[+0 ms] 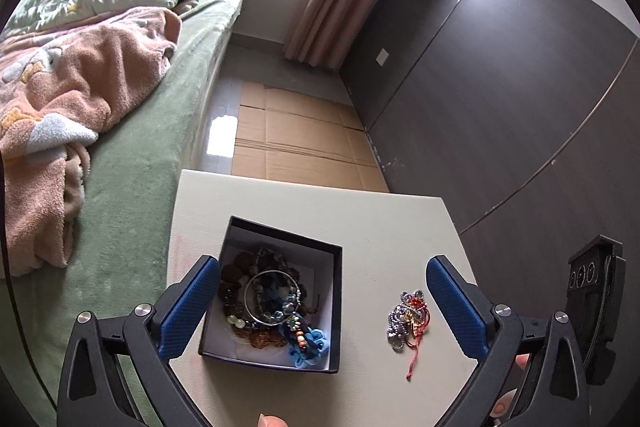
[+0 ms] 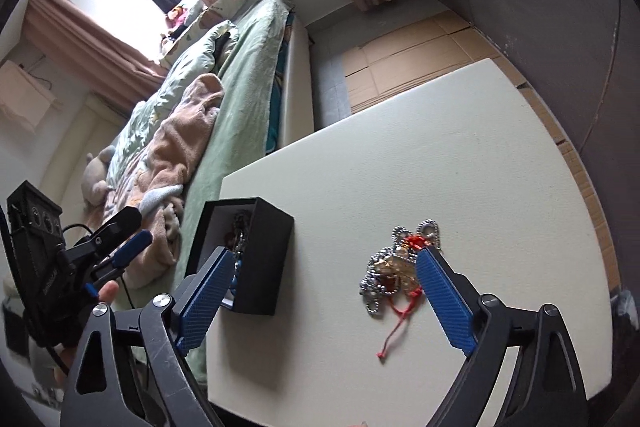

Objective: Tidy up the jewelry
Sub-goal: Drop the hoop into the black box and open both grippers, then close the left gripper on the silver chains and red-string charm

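A black box (image 1: pixel 339 291) with a white lining sits on the white table (image 1: pixel 380 223). It holds a heap of beads, a silver bangle (image 1: pixel 272 297) and a blue flower piece (image 1: pixel 310 349). To its right a loose tangle of silver chain with a red cord (image 1: pixel 408 319) lies on the table. My left gripper (image 1: pixel 323 263) is open, its blue pads wide apart on either side of the box and the tangle, touching neither. In the right wrist view my right gripper (image 2: pixel 325 254) is open over the table between the box (image 2: pixel 268 259) and the chain tangle (image 2: pixel 394 267). Nothing is held.
A bed (image 1: pixel 132 187) with a green sheet and a pink blanket (image 1: pixel 76 83) runs along the table's left side. Flattened cardboard (image 1: pixel 296 139) covers the floor beyond the table. A dark wardrobe wall (image 1: pixel 500 87) stands on the right, with a curtain (image 1: pixel 332 3) at its far end.
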A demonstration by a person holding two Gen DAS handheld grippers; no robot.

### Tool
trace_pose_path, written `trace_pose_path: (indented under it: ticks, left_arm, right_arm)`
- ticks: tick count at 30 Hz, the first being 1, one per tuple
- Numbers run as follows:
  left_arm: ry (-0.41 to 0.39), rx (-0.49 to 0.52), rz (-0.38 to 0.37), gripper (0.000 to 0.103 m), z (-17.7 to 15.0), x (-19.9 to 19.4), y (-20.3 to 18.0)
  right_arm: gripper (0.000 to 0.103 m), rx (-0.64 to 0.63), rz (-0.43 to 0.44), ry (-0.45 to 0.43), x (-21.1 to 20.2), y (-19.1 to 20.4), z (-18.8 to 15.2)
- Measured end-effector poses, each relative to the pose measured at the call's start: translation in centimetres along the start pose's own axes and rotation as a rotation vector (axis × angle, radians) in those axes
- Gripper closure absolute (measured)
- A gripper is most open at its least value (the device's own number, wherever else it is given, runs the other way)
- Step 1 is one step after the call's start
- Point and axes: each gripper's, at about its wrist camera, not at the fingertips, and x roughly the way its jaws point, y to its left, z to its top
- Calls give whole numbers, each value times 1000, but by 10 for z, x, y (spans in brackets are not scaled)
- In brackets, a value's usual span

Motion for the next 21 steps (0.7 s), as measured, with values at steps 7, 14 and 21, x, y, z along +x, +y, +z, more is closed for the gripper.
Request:
trace_pose_path:
  ticks: [7,14,21]
  left_arm:
    - [30,98,4,1,-13,14,-34]
    - [60,180,-16,1,-25,29,-63]
    - [155,285,-28,29,-47,58,-91]
  right_arm:
    - [10,66,-91,42,-9,-32,-6]
    - [10,108,-149,15,-25,-53,-5]
    - [10,166,-147,-10,-35,-75,3]
